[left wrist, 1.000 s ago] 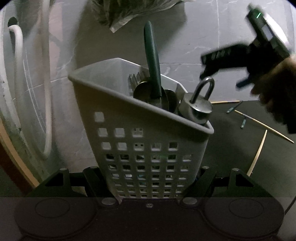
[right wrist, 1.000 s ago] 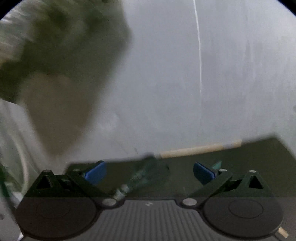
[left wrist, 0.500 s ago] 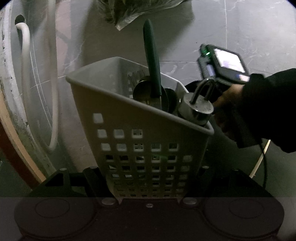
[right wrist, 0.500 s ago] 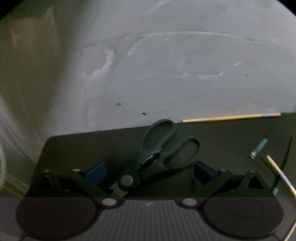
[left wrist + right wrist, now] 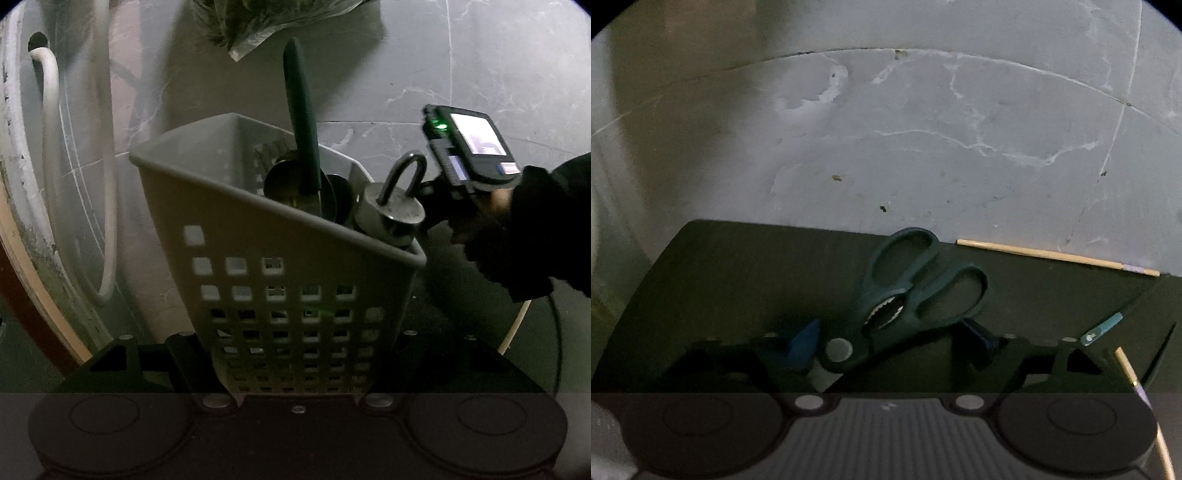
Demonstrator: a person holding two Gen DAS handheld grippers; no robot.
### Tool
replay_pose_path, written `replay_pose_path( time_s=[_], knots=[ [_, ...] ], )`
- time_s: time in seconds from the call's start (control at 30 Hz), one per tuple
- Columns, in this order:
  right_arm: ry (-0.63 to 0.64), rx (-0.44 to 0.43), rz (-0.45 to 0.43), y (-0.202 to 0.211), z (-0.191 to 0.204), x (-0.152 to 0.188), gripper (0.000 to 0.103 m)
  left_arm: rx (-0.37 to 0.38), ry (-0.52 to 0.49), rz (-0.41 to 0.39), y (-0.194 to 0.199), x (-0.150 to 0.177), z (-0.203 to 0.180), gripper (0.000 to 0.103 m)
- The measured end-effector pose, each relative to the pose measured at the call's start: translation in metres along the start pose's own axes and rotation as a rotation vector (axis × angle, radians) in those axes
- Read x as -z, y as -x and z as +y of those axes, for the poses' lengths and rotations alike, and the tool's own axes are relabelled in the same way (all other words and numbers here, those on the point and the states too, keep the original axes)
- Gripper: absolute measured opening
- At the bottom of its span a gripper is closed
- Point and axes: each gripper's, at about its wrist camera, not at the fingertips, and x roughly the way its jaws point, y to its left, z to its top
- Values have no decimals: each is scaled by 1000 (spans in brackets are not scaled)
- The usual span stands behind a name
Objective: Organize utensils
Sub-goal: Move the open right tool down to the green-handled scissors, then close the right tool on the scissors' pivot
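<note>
Matt plastic caddy (image 5: 295,280), dull metal padlock (image 5: 393,206) — marbled stone floor (image 5: 923,155)

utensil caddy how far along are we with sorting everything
Partly done. The utensil caddy, clamped in the left hand-held gripper, already holds a green-handled tool, spoons and a padlock. In hand: the right hand-held gripper, jaws just closing, straddles the scissors on the dark mat, not yet gripped. Left: the scissors, chopsticks and a small teal piece.
</note>
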Motion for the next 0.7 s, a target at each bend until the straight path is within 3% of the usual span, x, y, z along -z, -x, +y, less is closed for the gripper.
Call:
replay_pose_path(
  time_s=[0.1, 0.17, 0.37, 0.53, 0.63, 0.7],
  knots=[
    [45, -48, 13, 5, -12, 3, 63, 0, 0, -1, -1, 0, 0, 77],
    [84, -80, 25, 11, -18, 5, 47, 0, -1, -2, 0, 1, 1, 77],
    [183, -177, 71, 32, -36, 19, 32, 0, -5, -3, -1, 1, 0, 77],
    [256, -225, 123, 44, -46, 25, 35, 0, -5, -3, -1, 1, 0, 77],
    [228, -231, 151, 44, -51, 20, 59, 1, -9, -3, -1, 2, 0, 77],
    [214, -214, 155, 38, -50, 15, 62, 1, -10, -3, -2, 1, 0, 77]
  ],
)
